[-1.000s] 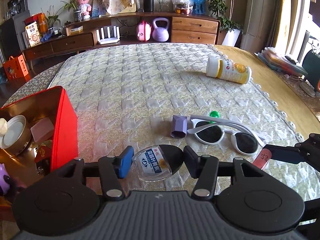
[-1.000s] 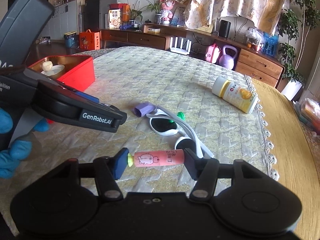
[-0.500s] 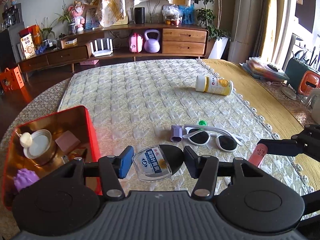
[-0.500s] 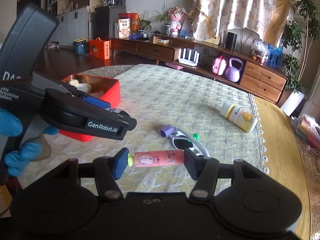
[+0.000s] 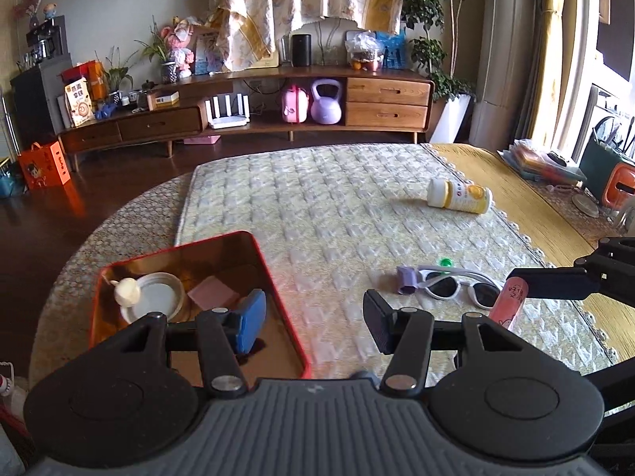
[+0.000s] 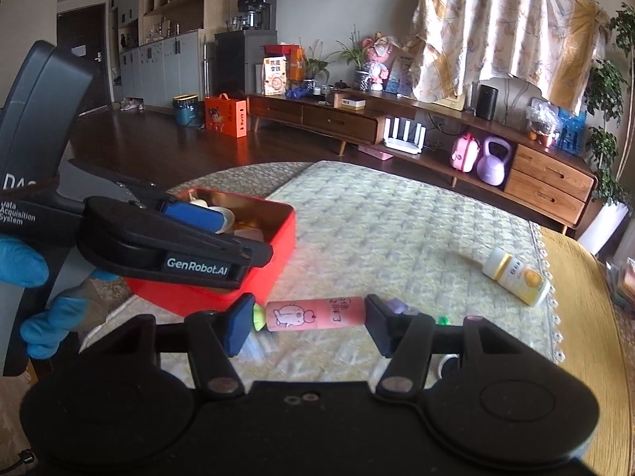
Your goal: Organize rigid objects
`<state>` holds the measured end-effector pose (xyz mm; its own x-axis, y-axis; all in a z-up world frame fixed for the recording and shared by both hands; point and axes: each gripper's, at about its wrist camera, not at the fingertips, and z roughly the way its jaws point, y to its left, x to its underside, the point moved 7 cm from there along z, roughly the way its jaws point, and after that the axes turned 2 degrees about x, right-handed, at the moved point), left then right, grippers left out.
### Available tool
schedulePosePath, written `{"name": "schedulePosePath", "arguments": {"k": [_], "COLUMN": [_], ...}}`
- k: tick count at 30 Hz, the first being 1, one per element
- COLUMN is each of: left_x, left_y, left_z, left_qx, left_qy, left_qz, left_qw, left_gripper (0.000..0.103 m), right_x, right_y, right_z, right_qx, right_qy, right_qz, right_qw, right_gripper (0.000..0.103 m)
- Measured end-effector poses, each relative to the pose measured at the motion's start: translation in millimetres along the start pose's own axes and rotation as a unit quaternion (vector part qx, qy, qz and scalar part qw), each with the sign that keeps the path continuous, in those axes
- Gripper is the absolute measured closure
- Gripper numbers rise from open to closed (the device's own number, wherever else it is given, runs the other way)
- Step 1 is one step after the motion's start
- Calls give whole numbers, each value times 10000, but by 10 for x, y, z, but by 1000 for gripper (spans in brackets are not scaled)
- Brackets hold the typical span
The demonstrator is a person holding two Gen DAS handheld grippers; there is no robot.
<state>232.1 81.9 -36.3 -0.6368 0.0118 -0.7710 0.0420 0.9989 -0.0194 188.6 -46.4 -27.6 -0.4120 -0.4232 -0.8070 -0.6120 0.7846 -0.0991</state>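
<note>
My left claw [image 5: 313, 323] has its two pads apart with nothing between them, one pad soft and blue, the other flat and black. It hangs over the near corner of the shiny red metal tin [image 5: 283, 289], which is a box with rounded corners and a gold, mirror-like inside. In the tin I see a round white lid [image 5: 158, 297], a small cream knob-shaped thing [image 5: 126, 291] and a flat pink block [image 5: 212, 291]. My right claw [image 6: 308, 319] pinches a smooth pink tube with a small cartoon drawing and a lime-green cap [image 6: 315, 314] by its two ends, so the tube lies sideways between the pads, up in the air above the cloth. A hand in a blue rubber glove [image 6: 31, 289] holds the left tool. Under it all is the bumpy, quilted cream cloth [image 5: 337, 214] with a small bobble trim, and it lies on a yellow wooden table [image 5: 512, 190]. On the cloth are white plastic sunglasses with dark lenses [image 5: 456, 285], a small purple plastic piece [image 5: 406, 279] touching them, and a tiny green round thing [image 5: 446, 262] just behind them. Far off, near the cloth's edge, a white and yellow plastic bottle [image 5: 460, 196] lies on its side.
</note>
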Motion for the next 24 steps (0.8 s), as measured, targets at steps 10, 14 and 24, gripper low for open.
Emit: {"name": "schedulePosePath", "arguments": {"k": [10,14,24], "left_x": [251,339,578], "left_y": [198,-20,-576], "left_z": [158,242,426], "left_qx": [-33,109,177], "left_qy": [223,291,279], "left_qz": [407,516,437], "left_qw": [9989,9982,9985], "left_gripper": [49,49,18], "right_x": [-46,74,451], "right_y": [24,-128,-548], "right_z": [225,164,-20], "right_qx": [-20,226,500], "right_qy": [64,175,329], "right_qz": [-29,-98,241], "right_qw": [10000,9995,9979], "right_gripper": [44,44,44]}}
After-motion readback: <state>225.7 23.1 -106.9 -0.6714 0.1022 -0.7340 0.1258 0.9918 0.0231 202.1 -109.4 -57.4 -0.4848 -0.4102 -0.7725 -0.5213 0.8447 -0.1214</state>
